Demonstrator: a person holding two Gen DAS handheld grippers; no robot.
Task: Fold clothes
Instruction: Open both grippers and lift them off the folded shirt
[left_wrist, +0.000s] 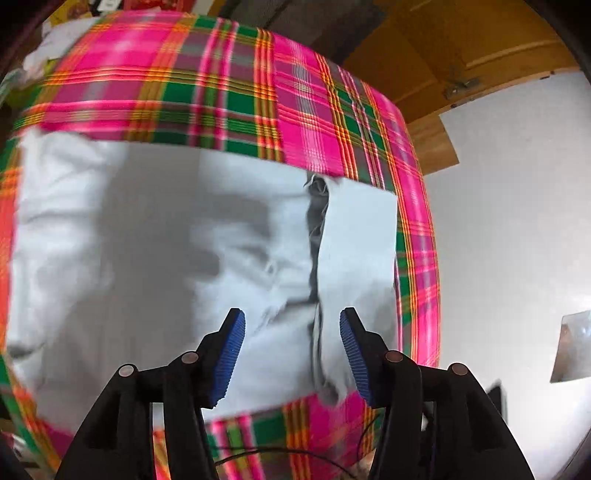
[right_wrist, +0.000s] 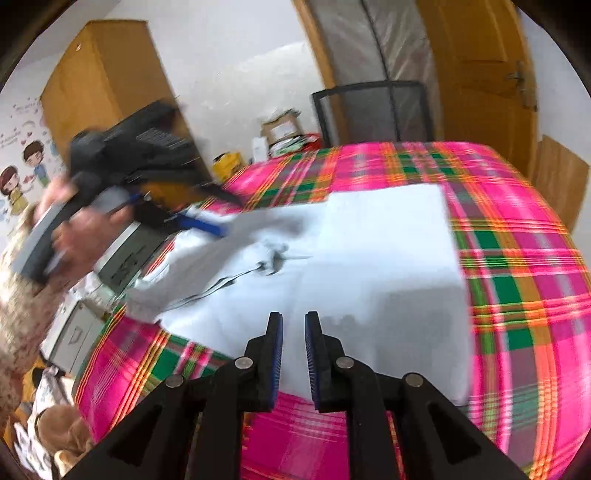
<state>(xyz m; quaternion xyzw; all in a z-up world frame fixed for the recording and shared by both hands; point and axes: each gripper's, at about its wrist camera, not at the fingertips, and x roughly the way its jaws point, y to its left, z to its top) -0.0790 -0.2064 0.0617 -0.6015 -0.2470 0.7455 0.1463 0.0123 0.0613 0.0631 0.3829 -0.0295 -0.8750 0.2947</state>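
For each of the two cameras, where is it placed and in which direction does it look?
Left wrist view: sits on the left tool, low over the white garment, facing the wooden door; only its own open blue-padded fingers show.
Right wrist view: sits on the right tool, looking across the white garment; it shows its own fingers slightly apart, plus the person's hand holding the left tool.
Shared: the white garment, the plaid cloth, the wooden door.

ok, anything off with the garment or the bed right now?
Mostly fine. The white garment lies on the plaid bedsheet, with its right side flat. Its left side is rumpled, and a fold with a dark gap sits between panels. Nothing is torn or spilled. Both grippers are empty.
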